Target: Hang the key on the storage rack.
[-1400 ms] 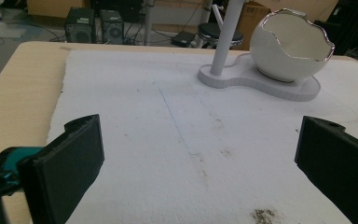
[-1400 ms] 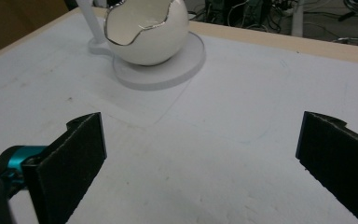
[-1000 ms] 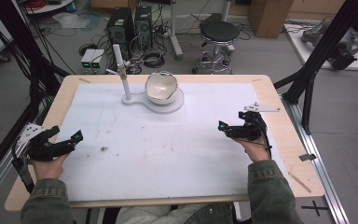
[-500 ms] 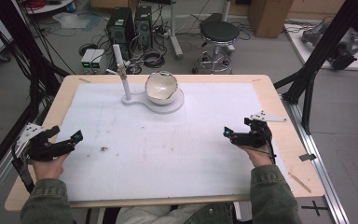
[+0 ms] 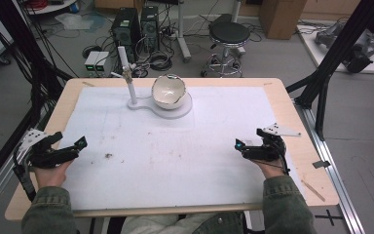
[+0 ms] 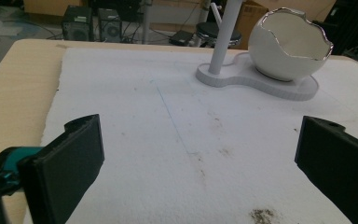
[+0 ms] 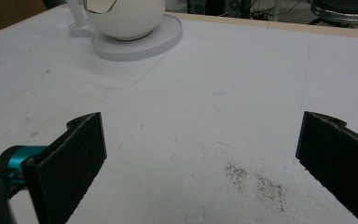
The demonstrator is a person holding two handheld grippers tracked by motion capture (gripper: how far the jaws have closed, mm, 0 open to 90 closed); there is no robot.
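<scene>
Where the green sleeves (image 5: 46, 214) came in over the near edge of the table (image 5: 302, 161), a claw was held in each hand. The left claw (image 5: 70, 146) was kept low over the near left part of the white sheet (image 5: 185, 156), its jaws spread wide with nothing between them; in the left gripper view the two black pads stood far apart at either side with only bare sheet seen between. The right claw (image 5: 246, 146) was held near the right edge of the sheet, likewise gaping wide and gripping nothing, as was confirmed in the right gripper view. A small dark smudge (image 5: 108, 156) was seen on the sheet just beyond the left claw, and a second patch of specks (image 7: 256, 179) was seen ahead of the right claw in its own view. A grey plate (image 5: 280, 129) was seen beside the right claw, over the bare wood.

Farther off, toward the back middle of the table, a white bowl shaped like a cracked eggshell (image 5: 168, 91) was set on a flat white base (image 5: 175, 109). A thin white post (image 5: 129, 83) was raised upright from the left end of that base, just beside the bowl. Beyond the table, on the floor, a round stool (image 5: 229, 34) and black computer boxes (image 5: 136, 24) were placed among cables.
</scene>
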